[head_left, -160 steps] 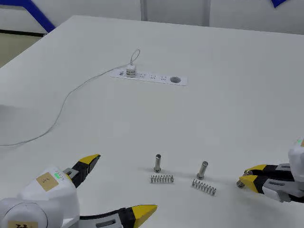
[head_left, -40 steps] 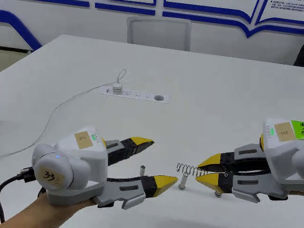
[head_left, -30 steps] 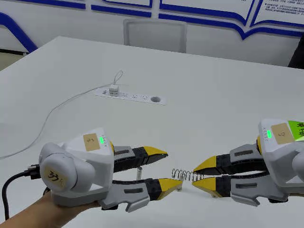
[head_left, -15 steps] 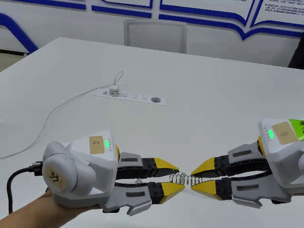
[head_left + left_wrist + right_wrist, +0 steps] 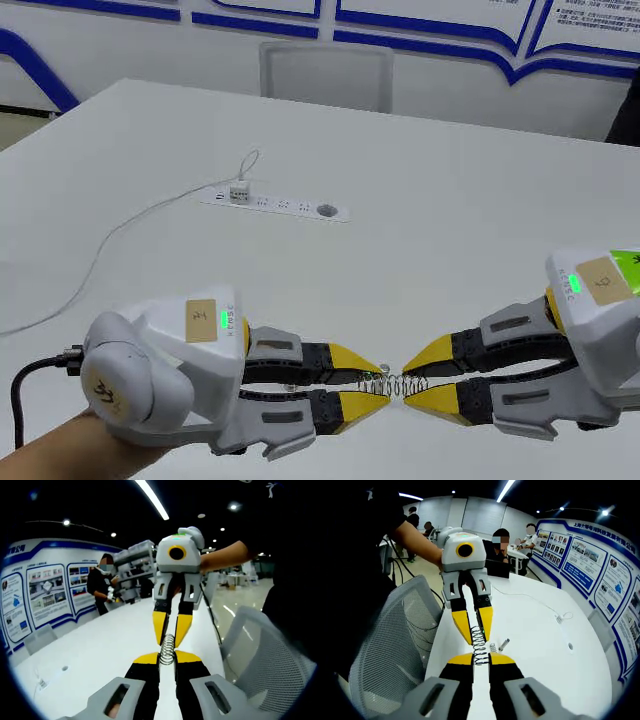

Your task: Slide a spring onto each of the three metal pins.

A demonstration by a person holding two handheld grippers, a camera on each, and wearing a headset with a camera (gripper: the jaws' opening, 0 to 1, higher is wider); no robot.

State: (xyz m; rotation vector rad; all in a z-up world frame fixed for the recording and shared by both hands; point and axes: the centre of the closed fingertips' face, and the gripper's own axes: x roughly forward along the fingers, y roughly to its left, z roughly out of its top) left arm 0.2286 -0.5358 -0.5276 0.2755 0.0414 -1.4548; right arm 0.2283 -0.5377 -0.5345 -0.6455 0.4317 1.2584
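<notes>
Seen from the head view, the left gripper (image 5: 368, 384) and right gripper (image 5: 416, 378) meet tip to tip just above the near edge of a smooth white desk (image 5: 430, 210). A thin wire coil spring (image 5: 394, 382) stretches between them.

The right gripper's yellow-tipped fingers (image 5: 436, 353) are closed on one end. The left gripper's fingers (image 5: 352, 357) are pinched on the other end. Whether a pin sits inside the coil cannot be told.

The right gripper view adds what the head view hides. A short metal pin (image 5: 504, 644) lies on the desk beside a second spring (image 5: 492, 647), just past the held one. A grey mesh chair (image 5: 395, 645) stands off the desk edge.

Beyond the grippers the desk stretches broad and open to a white power strip (image 5: 275, 203).
</notes>
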